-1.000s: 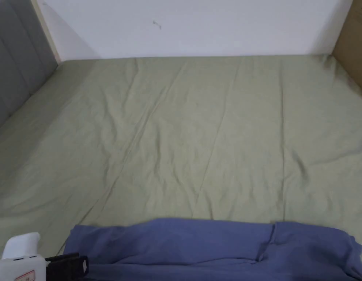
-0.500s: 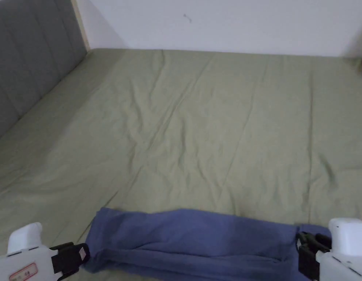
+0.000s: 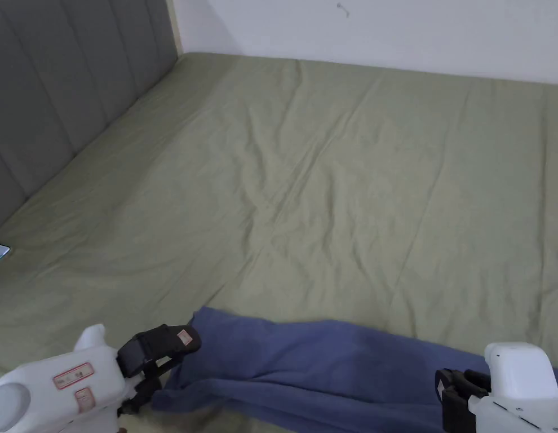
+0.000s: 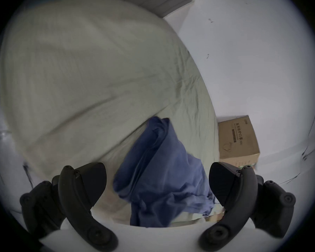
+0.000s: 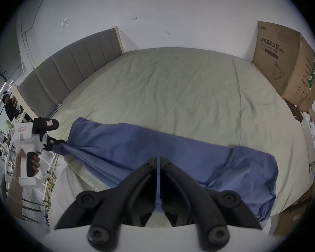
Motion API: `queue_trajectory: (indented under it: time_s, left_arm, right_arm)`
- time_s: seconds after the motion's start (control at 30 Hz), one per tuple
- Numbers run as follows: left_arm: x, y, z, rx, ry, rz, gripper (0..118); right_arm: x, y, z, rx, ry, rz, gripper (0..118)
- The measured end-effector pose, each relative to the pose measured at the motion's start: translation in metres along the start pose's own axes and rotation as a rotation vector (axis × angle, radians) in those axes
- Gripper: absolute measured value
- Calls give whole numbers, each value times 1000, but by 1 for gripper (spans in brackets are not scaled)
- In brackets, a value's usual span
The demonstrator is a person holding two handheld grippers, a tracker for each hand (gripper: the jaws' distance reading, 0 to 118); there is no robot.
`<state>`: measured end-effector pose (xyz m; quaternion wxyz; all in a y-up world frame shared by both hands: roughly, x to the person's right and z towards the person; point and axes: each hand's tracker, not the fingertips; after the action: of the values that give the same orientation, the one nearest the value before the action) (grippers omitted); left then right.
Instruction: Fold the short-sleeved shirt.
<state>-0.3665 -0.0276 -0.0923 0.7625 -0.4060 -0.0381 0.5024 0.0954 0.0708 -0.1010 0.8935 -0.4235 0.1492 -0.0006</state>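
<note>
Green sheet [image 3: 340, 180] covers the bed, and the blue shirt [image 3: 317, 366] lies bunched along its near edge. Left tool [image 4: 156, 181] has its jaws spread wide at the shirt's left end, gripping nothing. Right tool [image 5: 158, 166] is clamped tight on the shirt's near edge.

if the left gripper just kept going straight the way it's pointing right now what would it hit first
Most likely the bunched blue cotton shirt, which lies between the open jaws of the left gripper and just ahead of them. Beyond it is the pale green bed sheet. Depth is unclear in the blurred left gripper view.
</note>
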Motion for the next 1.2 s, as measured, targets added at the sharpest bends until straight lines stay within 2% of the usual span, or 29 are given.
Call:
queue_trajectory:
  time_s: [0.2, 0.23, 0.27, 0.3, 0.33, 0.37, 0.4, 0.6, 0.77, 0.87, 1.03, 1.2]
  left_arm:
    - [-6, 8, -22, -42, -54, -17, 118]
    - [-6, 9, -24, -68, -53, -42, 115]
    - [-5, 11, -23, -84, -31, -74, 106]
    - [-3, 13, -19, -74, 30, -94, 87]
    - [-4, 14, -18, -57, 68, -101, 33]
    - [-11, 15, -22, -66, 34, -78, 9]
    - [-17, 13, -26, -90, 4, -4, 8]
    - [8, 13, -4, -64, 13, -54, 8]
    - [92, 2, 19, -12, -36, -261, 8]
    - [163, -30, 15, -36, -81, -402, 8]
    - [253, -115, -50, -230, -172, -606, 8]
    - [265, -186, -155, -372, -115, -712, 8]
  right_arm:
    - [-2, -4, -10, -52, -7, -9, 4]
    - [-2, -4, -12, -61, -6, -7, 4]
    - [-3, -5, -14, -68, -6, -5, 4]
    - [-3, -6, -15, -77, -6, -5, 4]
    - [-4, -7, -16, -83, -3, -7, 4]
    - [-4, -8, -16, -86, 0, -11, 4]
    - [-3, -9, -18, -93, 6, -18, 4]
    - [15, -13, -10, -87, 5, -80, 4]
    - [40, -15, 7, -18, -41, -144, 4]
    - [58, -20, 19, 17, -75, -187, 4]
    - [95, -38, 37, 46, -126, -290, 4]
    - [126, -56, 61, 68, -187, -380, 4]
